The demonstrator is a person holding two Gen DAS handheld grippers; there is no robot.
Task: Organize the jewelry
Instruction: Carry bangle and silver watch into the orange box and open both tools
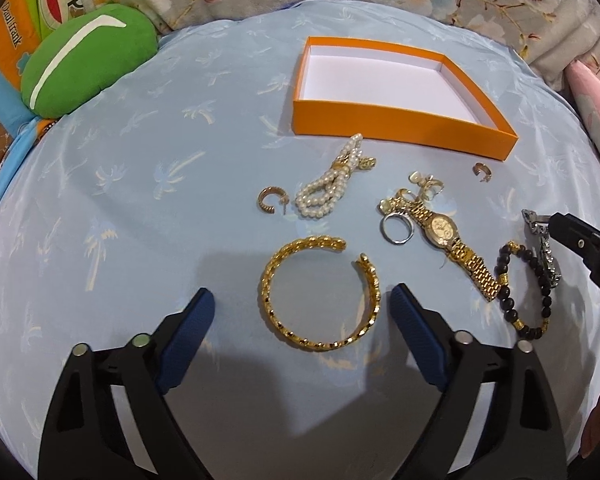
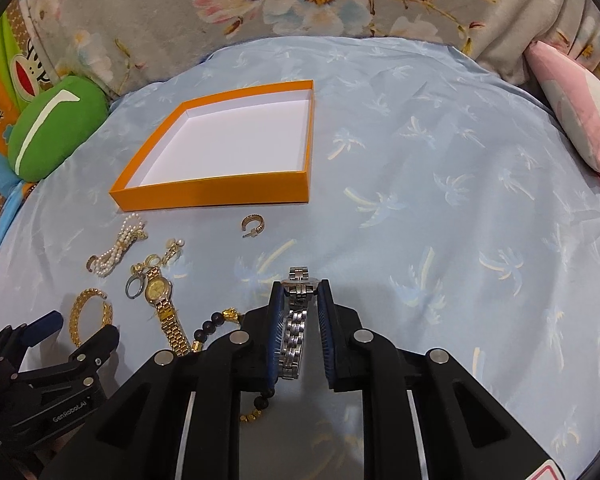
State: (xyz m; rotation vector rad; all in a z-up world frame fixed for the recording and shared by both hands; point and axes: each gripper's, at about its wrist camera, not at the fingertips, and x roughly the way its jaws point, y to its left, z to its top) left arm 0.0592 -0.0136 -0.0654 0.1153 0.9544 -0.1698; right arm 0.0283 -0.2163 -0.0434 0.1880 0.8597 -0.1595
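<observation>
My left tool [image 1: 302, 312] stood wide, its blue-padded fingers [image 1: 190, 332] on either side of the open gold chain-link bangle [image 1: 320, 292], which lay flat on the pale blue palm-print cloth [image 1: 140, 200]; the pads did not touch it. My right tool [image 2: 299, 312] was drawn narrow on the silver metal-link wristwatch [image 2: 296, 320], its band running between the two pads and its top end poking out past the fingertips. From the left wrist view, that watch hung at the tip of the right tool at the far right edge.

The shallow orange cardboard box with a white inside [image 1: 400, 120] sat on the cloth beyond the jewelry, with nothing in it. Just in front of it lay a looped white pearl bracelet [image 1: 324, 192], with a small gold hoop earring [image 1: 270, 200] to its left. A second gold hoop earring [image 1: 482, 170] lay near the box's right corner. A gold wristwatch with a pale dial [image 1: 444, 232] lay beside a silver ring [image 1: 398, 230] and a small cluster of gold pieces [image 1: 416, 190]. A dark beaded bracelet with gold spacers [image 1: 532, 292] lay just right of the gold watch. A green plush cushion [image 1: 88, 60] rested at the cloth's far left.
</observation>
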